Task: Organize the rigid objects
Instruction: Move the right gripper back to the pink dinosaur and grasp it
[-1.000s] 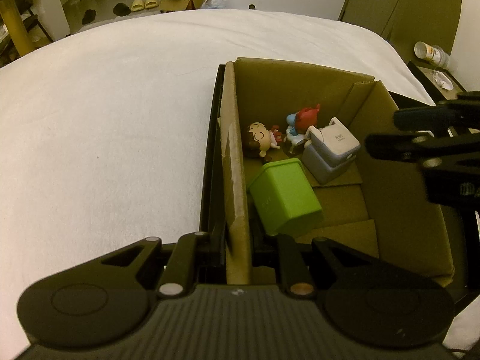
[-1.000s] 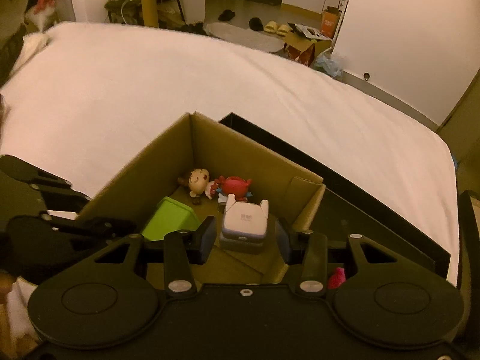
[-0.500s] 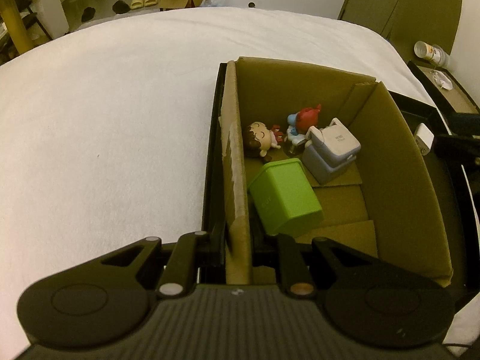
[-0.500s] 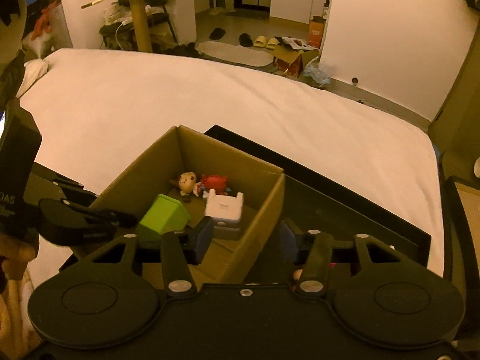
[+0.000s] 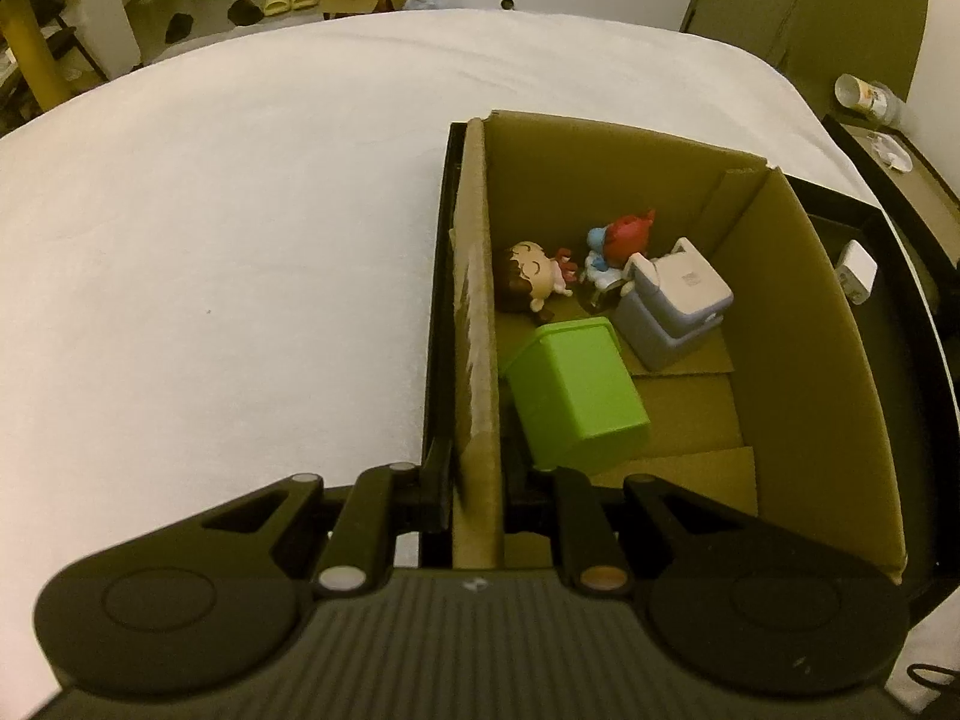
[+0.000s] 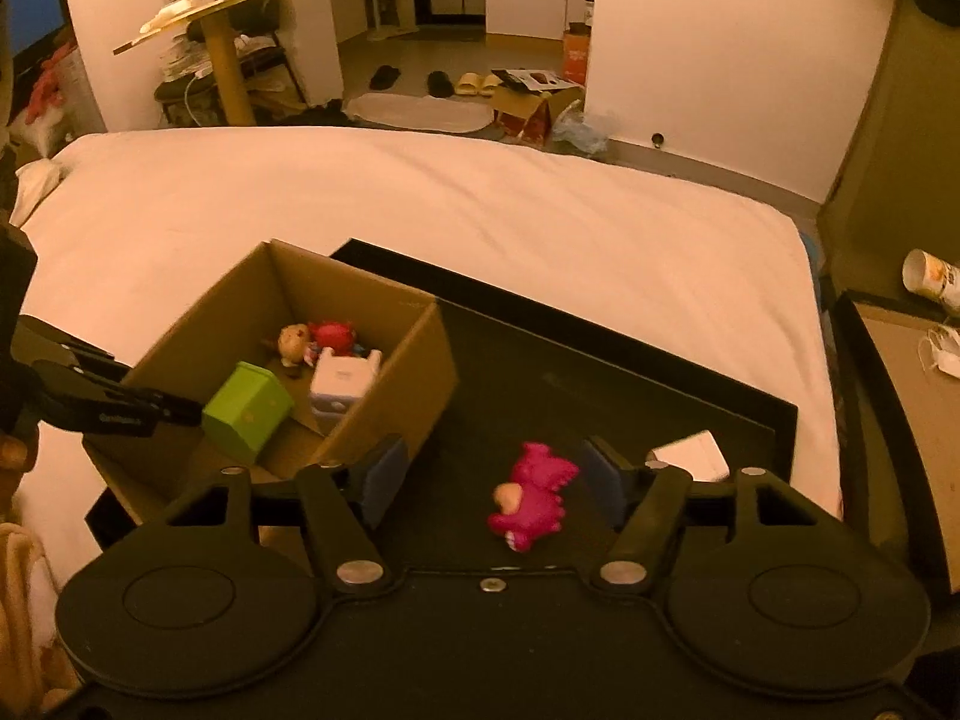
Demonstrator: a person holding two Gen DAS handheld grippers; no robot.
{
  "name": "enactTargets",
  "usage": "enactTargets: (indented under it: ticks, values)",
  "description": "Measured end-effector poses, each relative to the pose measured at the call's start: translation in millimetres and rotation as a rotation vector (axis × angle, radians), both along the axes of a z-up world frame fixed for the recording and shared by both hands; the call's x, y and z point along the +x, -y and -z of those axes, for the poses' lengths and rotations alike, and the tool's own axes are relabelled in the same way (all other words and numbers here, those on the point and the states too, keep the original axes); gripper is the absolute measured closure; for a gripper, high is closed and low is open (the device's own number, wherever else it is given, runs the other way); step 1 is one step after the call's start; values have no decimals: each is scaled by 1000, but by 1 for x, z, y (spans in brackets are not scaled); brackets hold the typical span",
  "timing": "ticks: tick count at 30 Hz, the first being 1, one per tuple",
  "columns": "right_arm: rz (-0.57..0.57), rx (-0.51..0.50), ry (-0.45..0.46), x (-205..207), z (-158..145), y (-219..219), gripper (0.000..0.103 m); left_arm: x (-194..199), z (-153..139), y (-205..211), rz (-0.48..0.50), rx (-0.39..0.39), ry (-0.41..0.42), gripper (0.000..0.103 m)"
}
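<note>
A cardboard box [image 5: 798, 360] [image 6: 414, 384] stands in a black tray [image 6: 600, 384] on the bed. It holds a green block [image 5: 576, 396] [image 6: 246, 414], a grey-white cube toy [image 5: 675, 306] [image 6: 342, 384], a doll figure [image 5: 531, 282] [image 6: 294, 342] and a red figure [image 5: 624, 234] [image 6: 333, 333]. My left gripper [image 5: 474, 492] is shut on the box's left wall. My right gripper [image 6: 492, 474] is open above the tray, with a pink dinosaur toy [image 6: 534, 498] lying between its fingers. A white rectangular item [image 6: 690, 453] [image 5: 858, 270] lies in the tray to the right.
White bedding [image 5: 210, 270] [image 6: 480, 198] surrounds the tray. A side table with a paper cup [image 6: 933, 279] [image 5: 864, 93] stands to the right. The floor beyond the bed holds slippers, a mat and an open carton [image 6: 528, 102].
My right gripper has pulled back out of the box, moved right over the tray and opened wide; the pink toy now lies between its fingers. The left gripper has not moved.
</note>
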State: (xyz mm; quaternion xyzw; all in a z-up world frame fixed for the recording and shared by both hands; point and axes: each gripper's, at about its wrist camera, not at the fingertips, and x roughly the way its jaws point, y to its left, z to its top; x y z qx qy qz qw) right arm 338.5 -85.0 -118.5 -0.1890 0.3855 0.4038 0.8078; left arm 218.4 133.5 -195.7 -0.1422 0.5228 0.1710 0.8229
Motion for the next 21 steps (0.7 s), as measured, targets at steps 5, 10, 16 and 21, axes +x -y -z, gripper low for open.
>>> enactTargets:
  ticks: [5, 10, 16, 21]
  values:
    - [-5, -2, -19, 2, 12, 8, 38, -1, 0, 6, -7, 14, -2, 90]
    - [1, -2, -35, 3, 23, 17, 38, 1, 0, 11, -12, 28, -10, 90]
    - [19, 4, -53, 10, 31, 24, 38, 3, -1, 17, -14, 39, -16, 90]
    - [52, 16, -66, 13, 42, 21, 38, 3, -1, 20, -20, 47, -14, 90]
